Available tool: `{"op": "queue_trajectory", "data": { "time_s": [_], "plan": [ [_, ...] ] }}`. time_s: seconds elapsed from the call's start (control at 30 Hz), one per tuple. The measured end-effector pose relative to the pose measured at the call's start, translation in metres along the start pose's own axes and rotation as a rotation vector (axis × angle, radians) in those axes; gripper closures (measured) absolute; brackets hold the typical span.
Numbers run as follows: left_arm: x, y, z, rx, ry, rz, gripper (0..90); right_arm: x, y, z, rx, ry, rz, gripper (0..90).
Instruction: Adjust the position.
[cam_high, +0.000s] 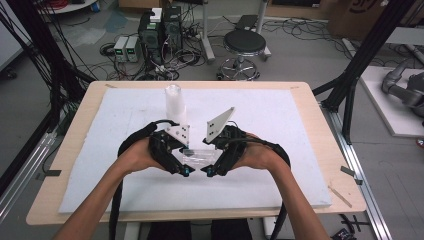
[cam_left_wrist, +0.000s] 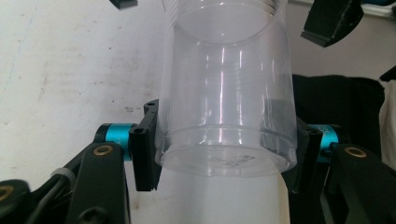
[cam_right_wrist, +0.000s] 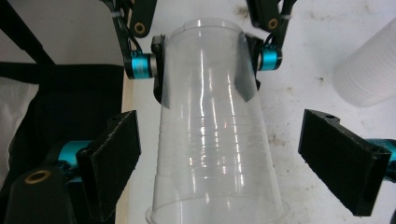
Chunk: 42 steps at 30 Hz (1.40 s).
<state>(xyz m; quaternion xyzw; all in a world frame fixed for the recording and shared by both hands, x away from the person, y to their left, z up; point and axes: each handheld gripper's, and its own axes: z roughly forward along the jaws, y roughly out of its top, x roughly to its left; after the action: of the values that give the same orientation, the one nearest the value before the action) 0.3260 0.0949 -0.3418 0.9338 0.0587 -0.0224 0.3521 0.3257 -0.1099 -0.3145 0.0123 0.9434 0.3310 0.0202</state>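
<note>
Near the front edge of the white mat (cam_high: 300, 190), the left gripper (cam_high: 185, 171) pinches the base of a clear cup (cam_left_wrist: 226, 93) lying on its side, while the right gripper (cam_high: 209, 171) straddles its rim, jaws spread and not touching. If they close hard, the thin wall may buckle or slip free. Farther back, the stack of cups (cam_high: 175, 102) stands near the rear edge and could be knocked over.

Clear cup (cam_high: 198, 156) between both tools, cup stack (cam_high: 175, 103) behind, on foam board (cam_high: 280, 120).

High view: overhead, looking forward and down across the table (cam_high: 310, 100). Left gripper view: close in, along its jaws. Right gripper view: equally close, facing back. Shared by all three: the clear cup (cam_high: 199, 156) (cam_left_wrist: 226, 93) (cam_right_wrist: 212, 126).
</note>
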Motion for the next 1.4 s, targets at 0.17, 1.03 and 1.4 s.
{"op": "queue_trajectory", "data": {
  "time_s": [0.17,1.03,1.4],
  "plan": [
    [-0.001,-0.010,0.002,-0.035,0.004,-0.017,41.7,0.000,-0.002,-0.009,-0.071,-0.005,0.010,13.1],
    [0.002,-0.066,-0.003,-0.606,0.013,-0.090,41.8,0.003,-0.052,-0.035,-0.451,-0.090,0.108,13.1],
    [-0.001,-0.072,-0.004,-0.697,0.020,-0.065,41.7,0.005,-0.067,-0.021,-0.548,-0.082,0.130,13.1]
  ]
}}
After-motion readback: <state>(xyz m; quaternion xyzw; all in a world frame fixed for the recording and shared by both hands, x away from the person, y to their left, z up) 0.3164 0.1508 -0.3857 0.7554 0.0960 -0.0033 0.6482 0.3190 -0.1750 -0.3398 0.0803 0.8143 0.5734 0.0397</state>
